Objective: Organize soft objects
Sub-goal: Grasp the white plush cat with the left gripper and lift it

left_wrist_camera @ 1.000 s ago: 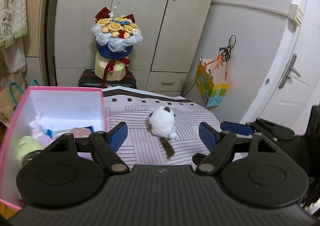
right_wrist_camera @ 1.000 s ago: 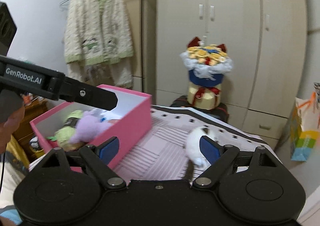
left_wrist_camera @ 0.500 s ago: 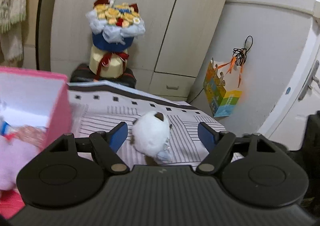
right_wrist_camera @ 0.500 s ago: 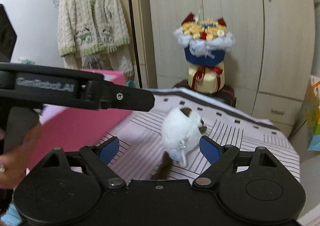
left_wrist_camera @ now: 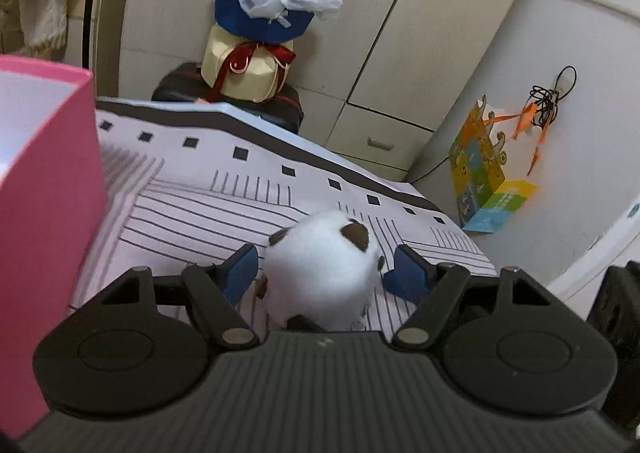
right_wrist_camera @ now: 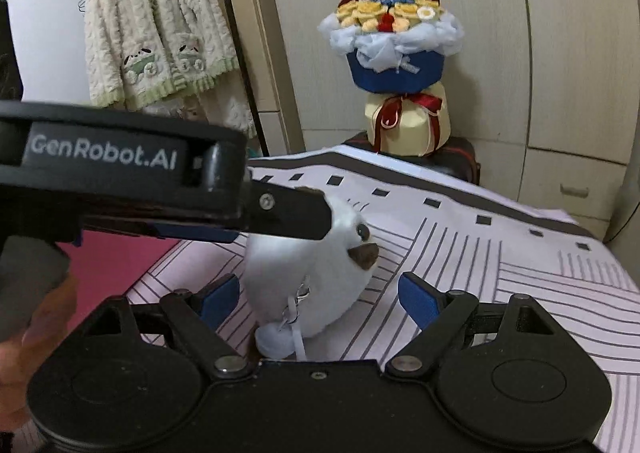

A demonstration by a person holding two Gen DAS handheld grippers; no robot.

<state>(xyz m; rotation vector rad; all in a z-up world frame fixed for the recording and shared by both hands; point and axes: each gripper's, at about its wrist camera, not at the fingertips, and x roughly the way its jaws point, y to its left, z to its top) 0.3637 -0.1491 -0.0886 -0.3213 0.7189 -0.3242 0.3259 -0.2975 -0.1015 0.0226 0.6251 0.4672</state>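
Left wrist view, nearest first: the left gripper [left_wrist_camera: 320, 273] has its jaws closing around the white plush toy [left_wrist_camera: 324, 269], which sits between the blue pads [left_wrist_camera: 242, 273] with a sliver of gap still showing on each side, so nothing is gripped. The toy rests on the striped worktop [left_wrist_camera: 192, 209], near its right-hand edge. Just to the left rises the wall of the pink box [left_wrist_camera: 48, 193], close beside the left finger and hemming that side in. From the right wrist view, the right gripper [right_wrist_camera: 320, 299] stands wide apart with the same toy between its pads, touching neither; the left gripper's finger crosses over the toy's head and blocks the way in from above. Open striped cloth lies to the right, up to the dark-banded border. Beyond the far edge a flower bouquet [right_wrist_camera: 396, 53] stands on a dark case [right_wrist_camera: 460, 157] before the wardrobe [right_wrist_camera: 540, 33], a knitted cardigan [right_wrist_camera: 156, 29] hangs at left, and a paper bag [left_wrist_camera: 484, 173] leans by the wall.
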